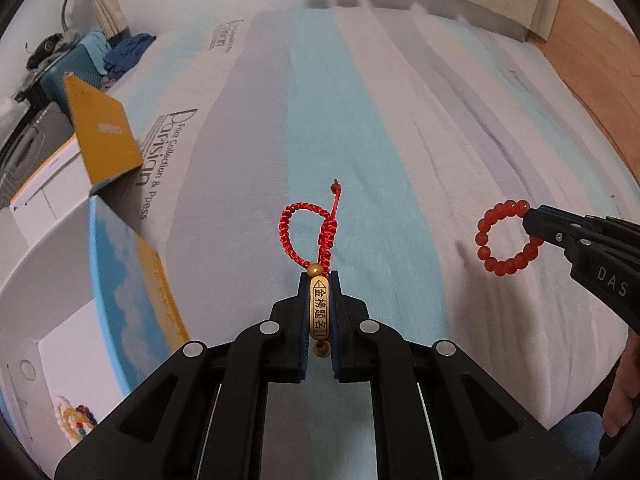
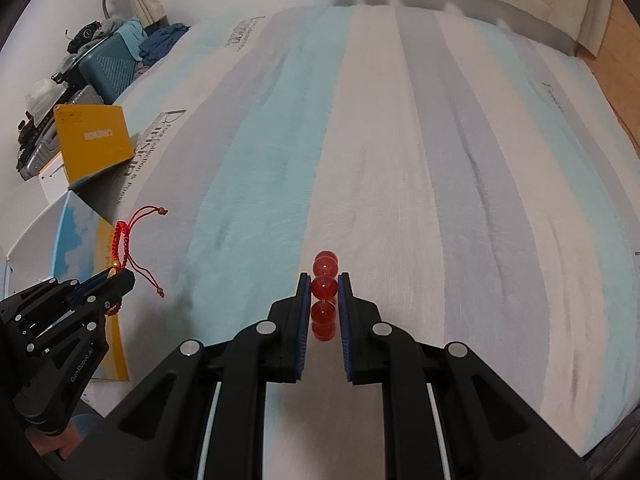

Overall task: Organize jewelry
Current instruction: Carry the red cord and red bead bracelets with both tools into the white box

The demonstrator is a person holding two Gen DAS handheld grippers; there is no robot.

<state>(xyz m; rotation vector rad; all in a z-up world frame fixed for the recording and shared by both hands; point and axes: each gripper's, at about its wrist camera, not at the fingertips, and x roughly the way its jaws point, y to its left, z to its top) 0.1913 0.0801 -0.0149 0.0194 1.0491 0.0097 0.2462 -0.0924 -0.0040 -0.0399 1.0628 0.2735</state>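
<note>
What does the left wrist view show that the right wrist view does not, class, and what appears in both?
Only the left wrist view shows the gold charm with its engraved characters, clamped between the left gripper fingers, the whole ring of the red bead bracelet, and some beaded jewelry inside the open box.

Only the right wrist view shows the beads edge-on between the right gripper fingers, and the cord's two loose tails.

Both show the red cord bracelet, both grippers and the striped bedspread.
</note>
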